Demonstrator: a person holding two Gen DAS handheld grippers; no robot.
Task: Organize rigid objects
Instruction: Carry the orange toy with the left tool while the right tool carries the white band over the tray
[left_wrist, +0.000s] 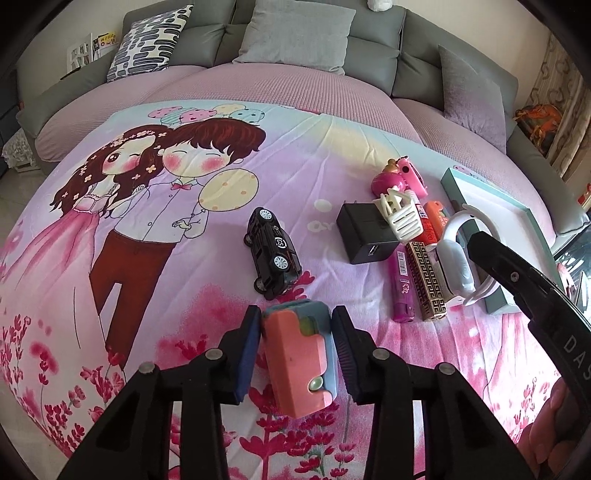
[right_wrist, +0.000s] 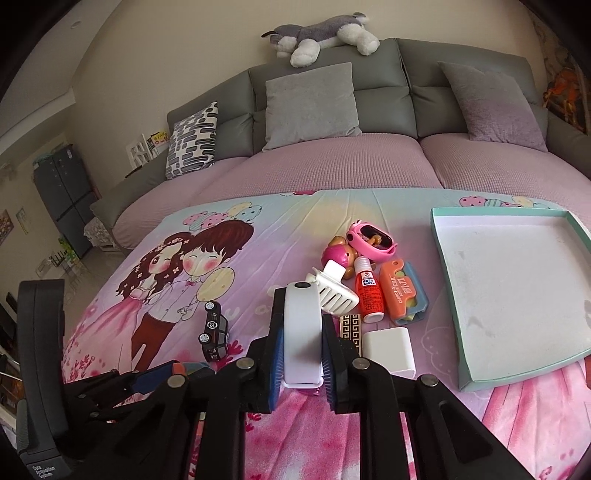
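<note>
My left gripper (left_wrist: 295, 332) is shut on a pink and blue box-shaped toy (left_wrist: 299, 354), held just above the cartoon bedspread. My right gripper (right_wrist: 303, 332) is shut on a white curved band-like object (right_wrist: 301, 332); it shows in the left wrist view (left_wrist: 456, 254) next to the tray. A teal-rimmed white tray (right_wrist: 443, 236) lies at the right. A black toy car (left_wrist: 273, 247) lies on its side mid-bed. A pile holds a black charger (left_wrist: 365, 232), a white hair claw (right_wrist: 336, 291), a red glue bottle (right_wrist: 367, 291), a purple lighter (left_wrist: 400, 288) and a pink watch (right_wrist: 369, 238).
An orange and blue toy (right_wrist: 404, 291) and a white charger (right_wrist: 389, 349) lie beside the tray. A patterned gold box (left_wrist: 426, 280) lies next to the lighter. Grey sofa cushions (right_wrist: 312, 103) and a plush dog (right_wrist: 321, 37) are behind the bed.
</note>
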